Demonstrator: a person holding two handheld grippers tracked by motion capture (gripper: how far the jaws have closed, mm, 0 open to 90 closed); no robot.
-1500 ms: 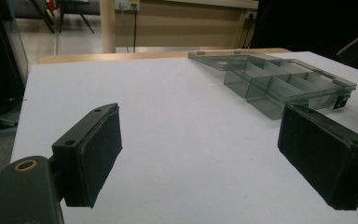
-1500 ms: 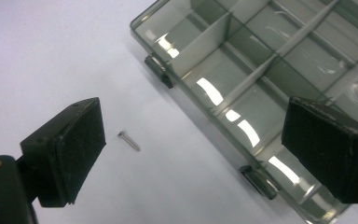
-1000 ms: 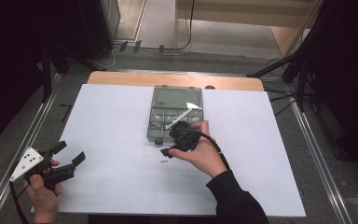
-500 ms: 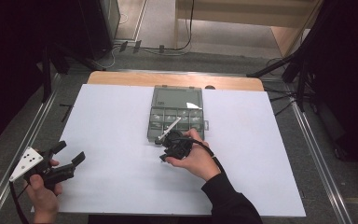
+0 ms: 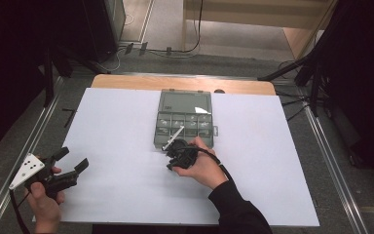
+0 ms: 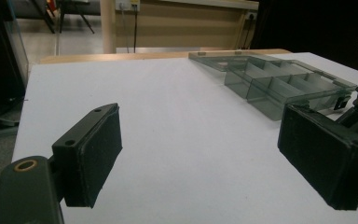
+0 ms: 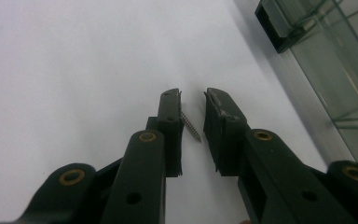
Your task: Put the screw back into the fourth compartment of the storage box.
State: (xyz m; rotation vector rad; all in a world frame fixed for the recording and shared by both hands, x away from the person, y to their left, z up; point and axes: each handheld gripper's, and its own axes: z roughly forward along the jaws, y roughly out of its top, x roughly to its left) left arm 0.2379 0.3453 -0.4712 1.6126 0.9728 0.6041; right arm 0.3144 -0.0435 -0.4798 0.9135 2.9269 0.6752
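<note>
1. While my left hand point(image 5: 46, 204) rests at the near left corner of the sheet point(image 5: 121, 146), my left gripper point(image 5: 70, 168) stands spread wide, its pads point(image 6: 95, 156) well apart with nothing but white sheet between them.
2. Nearer the middle, my right hand point(image 5: 202, 168) tips my right gripper point(image 5: 171, 158) down onto the sheet, just in front of the box point(image 5: 185, 124).
3. Its jaws have just been closing and now stand narrow, though a slim gap shows between the pads point(image 7: 172, 126).
4. Between them lies a screw point(image 7: 191, 127), flat on the sheet, close against the pad on the left of the right gripper view; whether that pad touches it I cannot tell, and the other pad stands clear of it, so it is not pinched.
5. Beyond the right gripper, the clear box sits open on the sheet, its divided tray nearest me and its lid point(image 5: 184, 101) folded back toward the far edge of the table point(image 5: 126, 82).
6. From the left gripper view, the box point(image 6: 279, 84) lies far off to the right, its compartments visible through the wall.
</note>
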